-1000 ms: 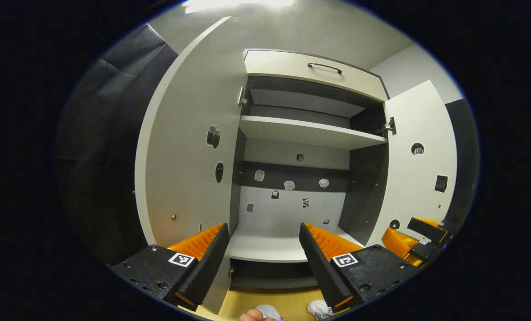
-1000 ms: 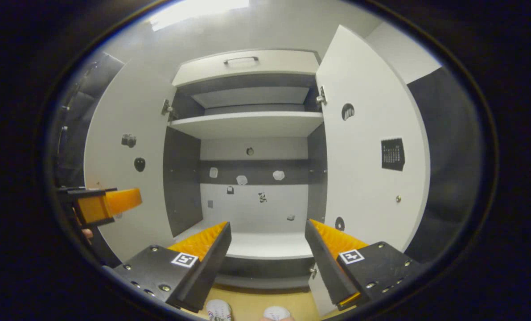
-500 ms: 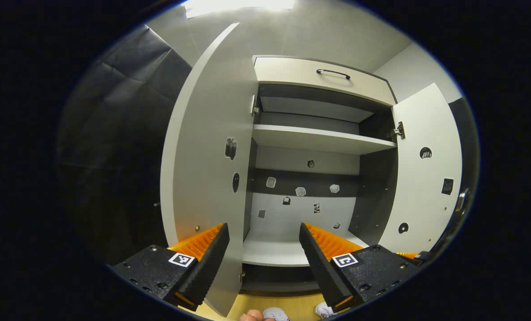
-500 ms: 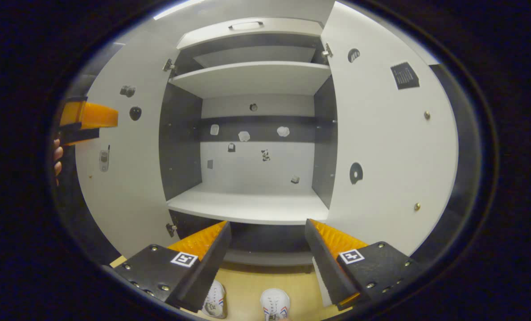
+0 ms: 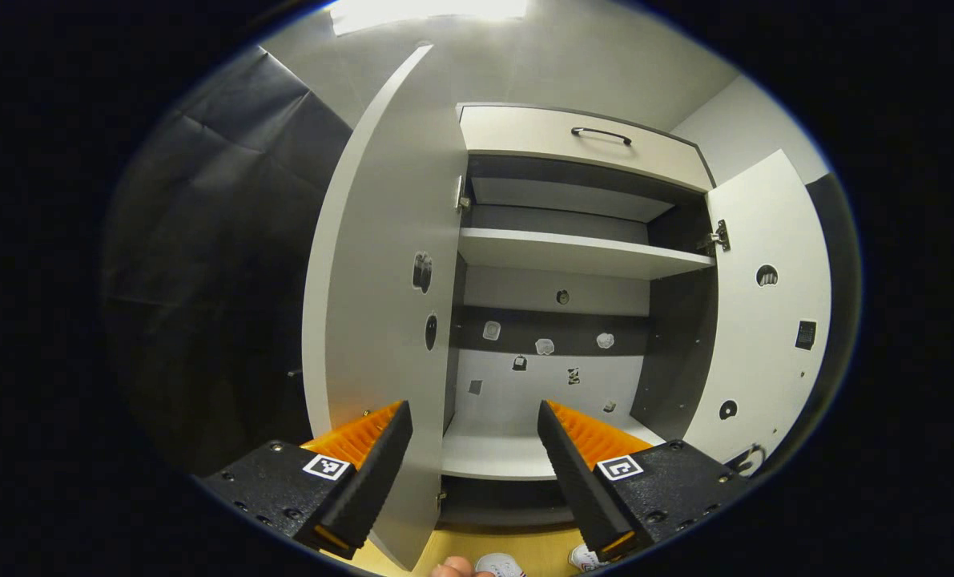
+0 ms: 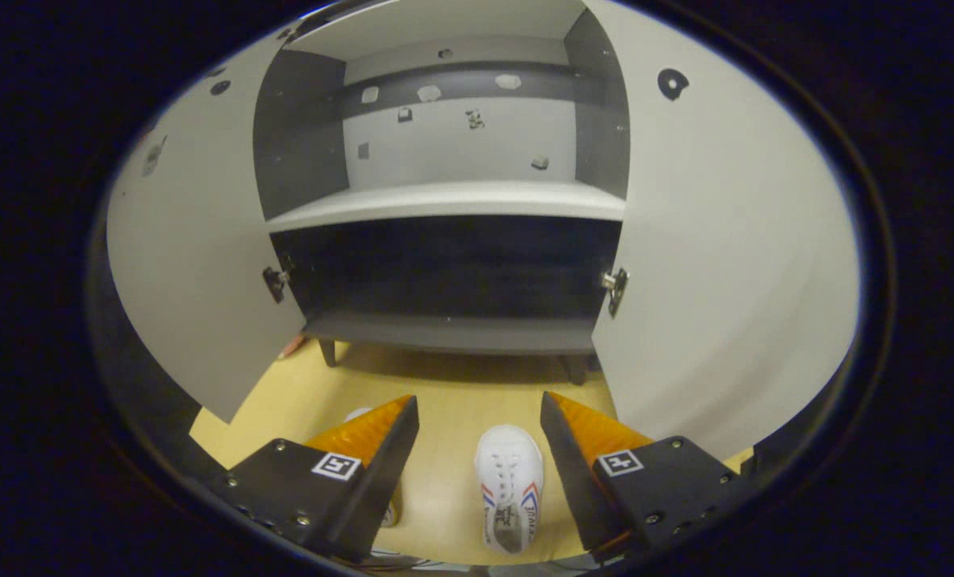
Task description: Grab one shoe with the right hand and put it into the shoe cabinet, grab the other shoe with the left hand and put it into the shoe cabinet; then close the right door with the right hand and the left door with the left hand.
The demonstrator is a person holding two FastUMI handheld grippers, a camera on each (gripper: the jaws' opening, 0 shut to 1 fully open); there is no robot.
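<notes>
Two grippers, both spread and empty: left gripper (image 5: 473, 449) facing the open shoe cabinet (image 5: 573, 256), beside its left door (image 5: 380, 304); right gripper (image 6: 478, 449) above a white shoe (image 6: 509, 485) on the floor (image 6: 444, 401), between the fingers, untouched.

Left gripper (image 5: 472, 449) at bottom centre of frame, fingers spread wide, nothing between them. Shoe cabinet (image 5: 577, 136) fills centre of frame; left door (image 5: 380, 320) and right door (image 5: 769, 320) both swung open. Upper shelf (image 5: 581, 252) and lower shelf (image 5: 493, 457) bare. Two white shoes, (image 5: 499, 565) and (image 5: 585, 557), show partly at bottom edge on the yellow floor (image 5: 537, 545), outside the cabinet.
</notes>
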